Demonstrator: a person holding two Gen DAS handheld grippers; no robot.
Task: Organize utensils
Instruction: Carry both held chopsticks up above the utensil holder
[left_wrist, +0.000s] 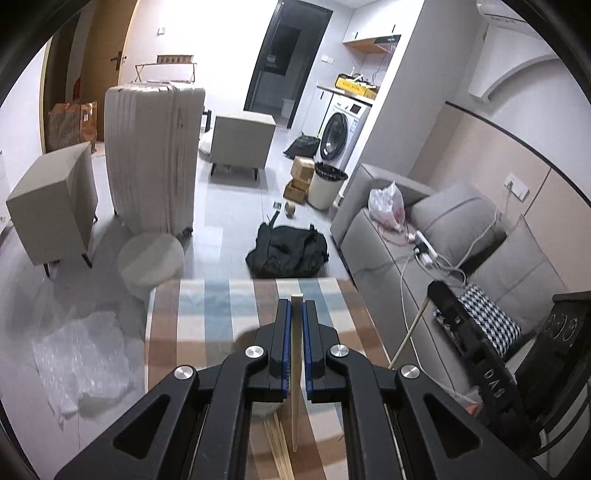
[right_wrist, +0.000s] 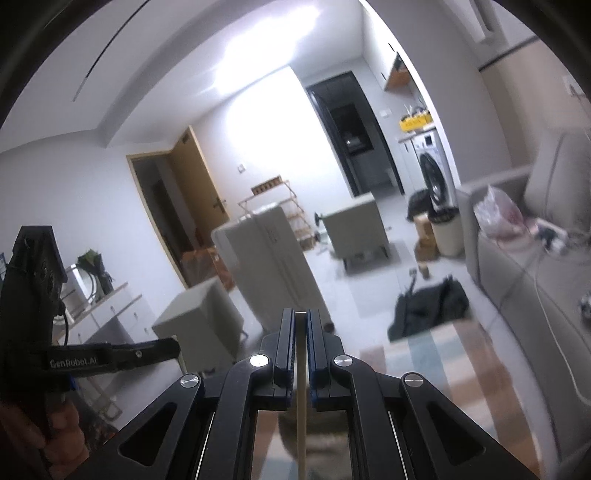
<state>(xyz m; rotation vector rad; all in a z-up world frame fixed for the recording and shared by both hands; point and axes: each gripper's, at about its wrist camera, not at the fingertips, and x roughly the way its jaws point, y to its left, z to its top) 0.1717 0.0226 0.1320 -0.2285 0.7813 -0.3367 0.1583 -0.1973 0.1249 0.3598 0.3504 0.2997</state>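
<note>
The left tongs (left_wrist: 296, 314) are squeezed tight on a thin, pale chopstick (left_wrist: 295, 369). The stick runs between the blue pads, with its flat end poking out past the tips and its pointy end hanging down toward the camera. The right tongs (right_wrist: 301, 325) are squeezed tight on a second chopstick (right_wrist: 301, 398) in the same way.

Under the left tongs lies the counter (left_wrist: 207, 332), covered with a striped cloth in tan, blue and white. Just below the left tongs sits a round grey cup (left_wrist: 264, 410), mostly hidden by them. More pale sticks (left_wrist: 280, 454) lie on the cloth beside it. In the right view, a blurry grey shape under the tongs may be the same cup, but it is hard to tell.

Farther out, the left view shows a black bag (left_wrist: 288, 251) on the floor, a tall white suitcase (left_wrist: 151, 155) and a grey sofa (left_wrist: 424, 266). The other tool shows at the side of each view.

The step in hand looks like carrying: each of the tongs has a chopstick lifted up, clear of the cloth. Next, each stick likely has to go into the cup. That calls for tipping the pointy end down, lining it up over the opening, and only then letting go. Dropping it too early could send it rolling off the counter.
</note>
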